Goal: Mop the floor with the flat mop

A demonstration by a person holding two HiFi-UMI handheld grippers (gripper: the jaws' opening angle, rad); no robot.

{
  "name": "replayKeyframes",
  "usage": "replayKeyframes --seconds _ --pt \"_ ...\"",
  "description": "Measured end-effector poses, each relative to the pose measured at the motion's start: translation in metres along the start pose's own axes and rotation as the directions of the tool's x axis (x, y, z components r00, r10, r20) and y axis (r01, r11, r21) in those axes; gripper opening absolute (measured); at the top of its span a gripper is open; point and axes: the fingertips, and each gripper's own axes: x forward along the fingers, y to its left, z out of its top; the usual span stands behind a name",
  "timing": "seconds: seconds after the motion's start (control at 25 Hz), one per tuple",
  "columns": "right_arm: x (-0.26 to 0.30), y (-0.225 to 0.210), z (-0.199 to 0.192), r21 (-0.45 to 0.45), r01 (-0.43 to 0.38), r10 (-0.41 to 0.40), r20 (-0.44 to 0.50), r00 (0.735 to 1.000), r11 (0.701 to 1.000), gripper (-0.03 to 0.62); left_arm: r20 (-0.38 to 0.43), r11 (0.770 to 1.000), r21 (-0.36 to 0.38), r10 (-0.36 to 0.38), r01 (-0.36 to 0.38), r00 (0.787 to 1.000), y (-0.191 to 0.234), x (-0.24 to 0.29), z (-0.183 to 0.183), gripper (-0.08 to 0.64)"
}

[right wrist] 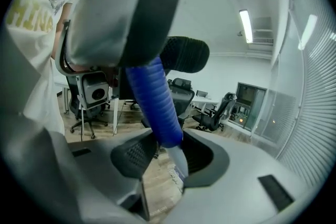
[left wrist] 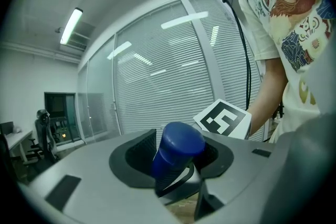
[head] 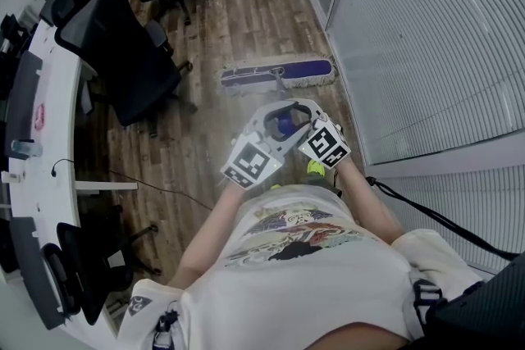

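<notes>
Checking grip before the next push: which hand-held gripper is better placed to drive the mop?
Likely right. The right hand-held gripper clamps the mop handle lower down, nearer the mop head; the left hand-held gripper only holds its top end.

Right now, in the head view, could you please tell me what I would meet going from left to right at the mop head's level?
Desk → chair → mop head → blinds.

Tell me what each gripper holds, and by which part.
Both hold the flat mop by its blue handle grip: the left gripper at its top end, the right gripper at its lower end.
</notes>
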Motion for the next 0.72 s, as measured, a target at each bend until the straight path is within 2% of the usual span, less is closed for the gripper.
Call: replayKeyframes --seconds 0.16,0.32,0.4,0.52,0.6,0.72 --pt "-0.004 0.0 -0.004 0.008 -0.004 0.004 0.002 1.0 1.0 0.155 0.067 0.998 0.055 0.005 -0.009 0.998 -0.007 -0.004 0.021 0.153" --pt "-0.009 0.003 -0.007 0.052 -0.017 0.016 0.006 1.0 0.998 0.155 0.045 0.984 0.18 -0.008 -0.001 0.999 -0.017 -0.003 0.025 0.153" --pt "-0.011 0.002 -0.008 0.068 -0.03 0.029 0.008 1.0 0.997 0.156 0.045 0.969 0.246 -0.025 0.013 0.999 -0.021 0.0 0.022 0.153" --pt "-0.016 0.0 -0.012 0.089 -0.042 0.042 0.008 0.999 0.995 0.16 -0.017 0.931 0.361 -0.05 0.053 0.999 -0.028 0.007 0.008 0.13" --pt "-0.02 -0.002 -0.015 0.09 -0.048 0.048 0.001 0.999 0.995 0.161 -0.024 0.922 0.381 -0.066 0.07 0.998 -0.032 0.012 0.005 0.107" --pt "-0.026 -0.005 -0.02 0.091 -0.051 0.052 -0.005 0.999 0.995 0.161 -0.034 0.924 0.373 -0.075 0.082 0.997 -0.037 0.02 0.008 0.104"
